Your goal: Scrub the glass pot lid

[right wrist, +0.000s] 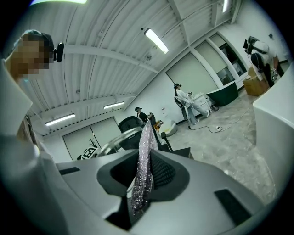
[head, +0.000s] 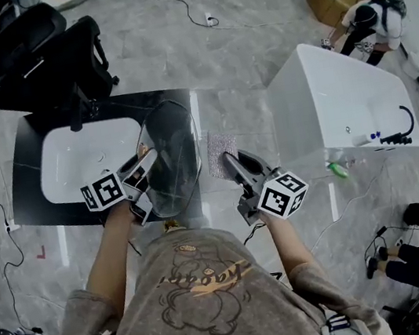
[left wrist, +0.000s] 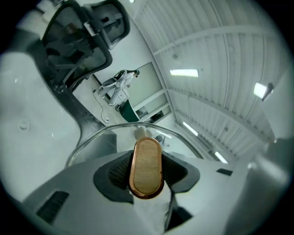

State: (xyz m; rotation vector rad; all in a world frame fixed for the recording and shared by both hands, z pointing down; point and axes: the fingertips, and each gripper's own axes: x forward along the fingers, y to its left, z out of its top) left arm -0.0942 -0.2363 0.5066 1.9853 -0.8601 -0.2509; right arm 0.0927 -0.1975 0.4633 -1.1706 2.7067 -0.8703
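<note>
Grey marble floor point(head: 237, 47) with a black surface point(head: 31, 192) and white sink point(head: 73, 158) at centre left, white bathtub point(head: 341, 101) at right. Left gripper point(head: 142, 170) has its jaws clamped on the oval wood-topped knob point(left wrist: 146, 167) of the glass lid point(head: 172, 157), which stands on edge over the surface's right end, frame centre. Right gripper point(head: 229, 163) jaws are pinched on a silvery scrub cloth point(right wrist: 144, 160), just right of the lid.
</note>
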